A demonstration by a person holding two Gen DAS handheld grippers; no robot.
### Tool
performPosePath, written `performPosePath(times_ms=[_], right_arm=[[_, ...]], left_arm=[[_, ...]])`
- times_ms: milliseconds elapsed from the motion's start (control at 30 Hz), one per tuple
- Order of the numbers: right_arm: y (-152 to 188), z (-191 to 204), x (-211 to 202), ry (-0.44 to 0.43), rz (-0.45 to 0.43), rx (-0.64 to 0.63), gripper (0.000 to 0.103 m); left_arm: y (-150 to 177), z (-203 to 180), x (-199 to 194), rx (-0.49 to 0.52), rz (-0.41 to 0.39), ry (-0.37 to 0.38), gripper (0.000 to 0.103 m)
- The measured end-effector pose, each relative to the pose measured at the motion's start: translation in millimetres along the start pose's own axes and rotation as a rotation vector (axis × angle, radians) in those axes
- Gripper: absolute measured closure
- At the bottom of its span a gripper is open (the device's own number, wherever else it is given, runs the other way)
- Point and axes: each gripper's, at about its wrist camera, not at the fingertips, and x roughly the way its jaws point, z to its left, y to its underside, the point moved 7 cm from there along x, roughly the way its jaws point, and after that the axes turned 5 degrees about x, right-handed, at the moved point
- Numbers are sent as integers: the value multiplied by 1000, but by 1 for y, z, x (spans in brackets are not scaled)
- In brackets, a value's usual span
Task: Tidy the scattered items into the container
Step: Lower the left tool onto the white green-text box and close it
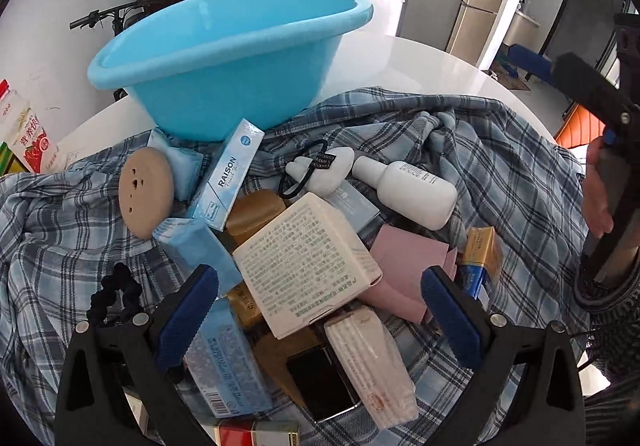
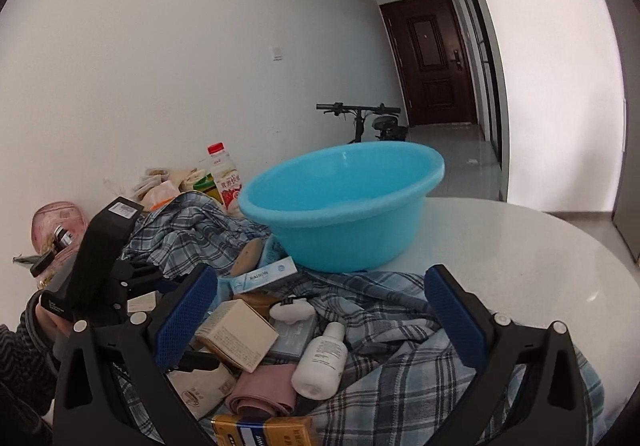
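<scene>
Between the wide-spread blue pads of the left tongs, which grip nothing, lies a cream printed cardboard box, tilted atop the heap of small things. Just below it, nearer the tongs, sit a clear plastic packet of white sticks and a pale blue printed carton. Beyond the box rest a white plastic squeeze bottle on its side, a light blue slim "RAISON" carton and a tan round disc, all on a rumpled blue plaid shirt.

The right tongs also stand open and hold nothing, above the same bottle and a folded pink cloth.

Farthest off, the light blue plastic basin stands upright on the white worktop, its near edge on the shirt; the part of its inside that shows holds nothing.
</scene>
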Motion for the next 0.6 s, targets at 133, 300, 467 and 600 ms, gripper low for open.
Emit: performPosePath(times_ms=[133, 300, 467, 600], right_arm=[[3, -25, 5, 69, 7, 53, 0], [5, -33, 10, 90, 19, 59, 0], [7, -29, 9, 72, 17, 38, 0], [11, -27, 10, 75, 29, 9, 0]], left_arm=[[-1, 0, 11, -29, 10, 29, 0], [-4, -2, 27, 7, 39, 10, 0], [-2, 0, 34, -2, 47, 8, 0], [-5, 3, 28, -39, 14, 28, 16]])
